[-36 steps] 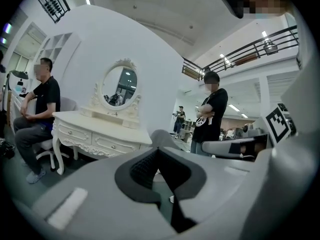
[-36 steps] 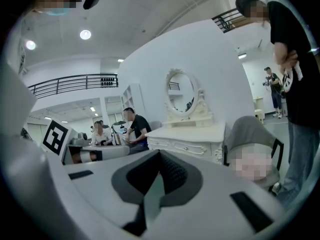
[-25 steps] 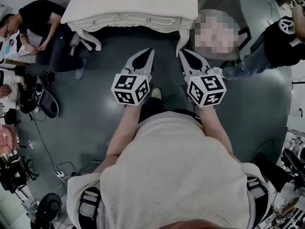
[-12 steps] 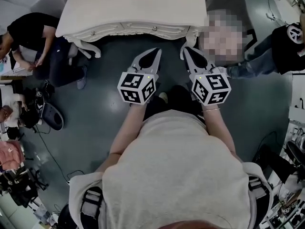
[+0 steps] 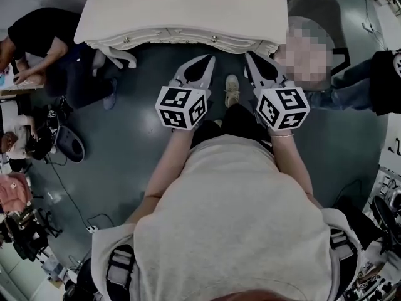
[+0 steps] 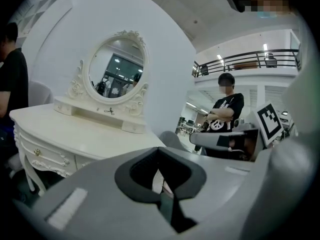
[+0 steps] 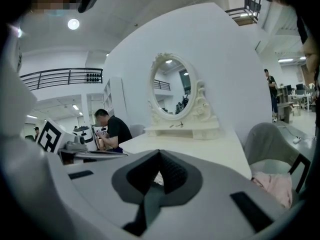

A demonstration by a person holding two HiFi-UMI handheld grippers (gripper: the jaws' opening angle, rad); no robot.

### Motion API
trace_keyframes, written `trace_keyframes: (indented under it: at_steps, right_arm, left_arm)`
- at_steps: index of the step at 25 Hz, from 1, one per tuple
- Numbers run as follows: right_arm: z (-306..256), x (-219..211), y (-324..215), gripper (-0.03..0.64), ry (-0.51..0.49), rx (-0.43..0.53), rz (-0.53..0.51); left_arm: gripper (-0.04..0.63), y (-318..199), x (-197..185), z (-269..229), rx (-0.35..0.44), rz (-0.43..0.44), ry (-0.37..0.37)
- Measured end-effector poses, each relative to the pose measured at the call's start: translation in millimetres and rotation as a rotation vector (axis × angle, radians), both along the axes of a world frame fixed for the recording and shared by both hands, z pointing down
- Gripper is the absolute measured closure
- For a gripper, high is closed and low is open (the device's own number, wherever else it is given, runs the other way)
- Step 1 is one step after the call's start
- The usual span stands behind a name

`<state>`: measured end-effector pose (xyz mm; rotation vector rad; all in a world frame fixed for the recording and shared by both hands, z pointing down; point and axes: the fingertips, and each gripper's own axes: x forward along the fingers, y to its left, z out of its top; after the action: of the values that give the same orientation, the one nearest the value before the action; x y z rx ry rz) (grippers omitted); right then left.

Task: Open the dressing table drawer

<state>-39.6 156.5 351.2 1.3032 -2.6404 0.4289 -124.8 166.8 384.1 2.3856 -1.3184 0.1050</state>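
The drawer front [image 5: 182,37] runs along the near edge of the white desk [image 5: 182,8], its long axis lying left to right across the head view, so any pull on it has to come straight back toward the person. Both tools are held low in front of the body and point at that edge without touching it. The left hand-held gripper [image 5: 205,63] is clenched with nothing in it, its jaws meeting tip to tip in its own view, and the right hand-held gripper [image 5: 252,60] is likewise closed on nothing. One small knob [image 5: 215,38] sits on the drawer front just beyond and between the two tips; by my reading it lies closer to the left tip, a little to that tip's right, while the right tip would have to cross inward to reach it. A second knob [image 5: 127,39] is well off to the left, far from either tool. From the left gripper view the carved front shows off to the left of the jaw line, below the desk top that carries the oval mirror [image 6: 116,64]. The drawer looks fully shut, and the jaws would need to part before they could take a knob
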Motion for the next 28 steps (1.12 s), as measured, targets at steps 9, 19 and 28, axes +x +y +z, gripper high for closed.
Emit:
trace_keyframes:
  at_steps: [9, 19, 28]
  right_arm:
    - [8, 11, -107, 0.607, -0.029, 0.028, -0.039]
    - [-10, 31, -224, 0.609, -0.031, 0.038, -0.103]
    - [6, 44, -267, 0.609, -0.044, -0.006, -0.111]
  left_arm:
    - [0.588, -107, 14, 7, 0.024, -0.034, -0.007]
    - [0.588, -223, 34, -8, 0.033, -0.078, -0.009]
    - [0.588, -263, 54, 7, -0.013, -0.062, -0.017]
